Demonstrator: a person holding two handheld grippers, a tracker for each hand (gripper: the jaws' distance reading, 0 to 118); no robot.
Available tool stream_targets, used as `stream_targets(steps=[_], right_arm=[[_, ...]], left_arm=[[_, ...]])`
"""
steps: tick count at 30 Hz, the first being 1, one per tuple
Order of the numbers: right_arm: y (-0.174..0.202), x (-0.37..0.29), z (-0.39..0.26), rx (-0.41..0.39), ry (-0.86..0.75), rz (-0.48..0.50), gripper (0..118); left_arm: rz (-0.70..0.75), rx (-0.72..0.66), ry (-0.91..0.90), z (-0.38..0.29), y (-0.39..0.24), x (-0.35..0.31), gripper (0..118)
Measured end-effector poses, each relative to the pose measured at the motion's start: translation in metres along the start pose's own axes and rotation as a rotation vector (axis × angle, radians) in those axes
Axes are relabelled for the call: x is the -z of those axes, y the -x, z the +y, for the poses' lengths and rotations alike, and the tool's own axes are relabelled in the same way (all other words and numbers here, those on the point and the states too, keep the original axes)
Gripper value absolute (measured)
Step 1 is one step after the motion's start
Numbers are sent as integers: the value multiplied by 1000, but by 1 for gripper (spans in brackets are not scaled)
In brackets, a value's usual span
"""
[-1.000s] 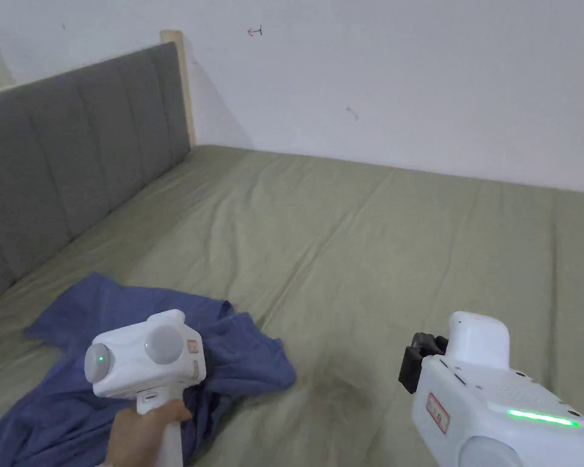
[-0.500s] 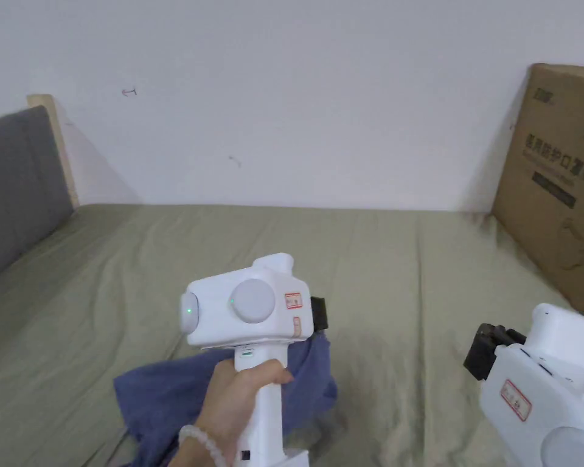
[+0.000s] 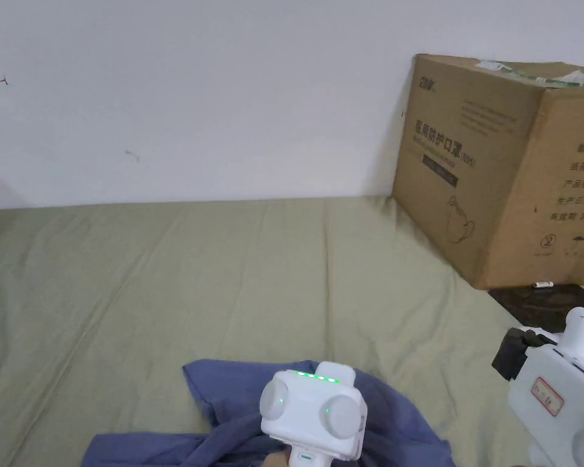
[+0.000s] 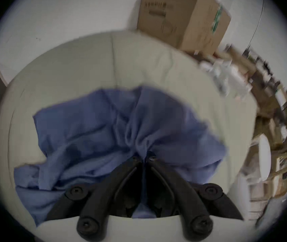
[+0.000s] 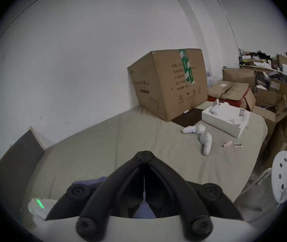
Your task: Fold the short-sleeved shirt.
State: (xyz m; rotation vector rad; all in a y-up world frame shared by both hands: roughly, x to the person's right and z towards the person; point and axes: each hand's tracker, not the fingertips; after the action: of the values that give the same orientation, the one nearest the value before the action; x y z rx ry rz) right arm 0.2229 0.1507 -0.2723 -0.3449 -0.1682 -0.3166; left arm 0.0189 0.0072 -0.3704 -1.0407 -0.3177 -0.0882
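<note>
Shirt [image 4: 114, 132] bunched between left gripper's [image 4: 144, 157] closed jaws, low over bed [image 3: 224, 273].

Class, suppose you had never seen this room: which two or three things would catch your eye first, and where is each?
The crumpled blue shirt lies bunched on the olive-green bed sheet, and the left gripper is shut on a gather of its cloth. A big cardboard box stands at the far right against the white wall. The right gripper hangs shut above the bare sheet.
</note>
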Motion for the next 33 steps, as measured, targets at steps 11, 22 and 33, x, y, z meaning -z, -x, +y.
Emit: stream_targets(steps=[11,22,33], right_arm=[[33,15,-11,-95,60,62,0],[68,31,-48,-180,165,152,0],[98,72,-70,-253,257,191,0]], left_arm=[[-21,-153,-118,4,50,-48,109],[142,-334,-76,-84,167,-95,0],[223,-565,-71,-46,298,-85,99]])
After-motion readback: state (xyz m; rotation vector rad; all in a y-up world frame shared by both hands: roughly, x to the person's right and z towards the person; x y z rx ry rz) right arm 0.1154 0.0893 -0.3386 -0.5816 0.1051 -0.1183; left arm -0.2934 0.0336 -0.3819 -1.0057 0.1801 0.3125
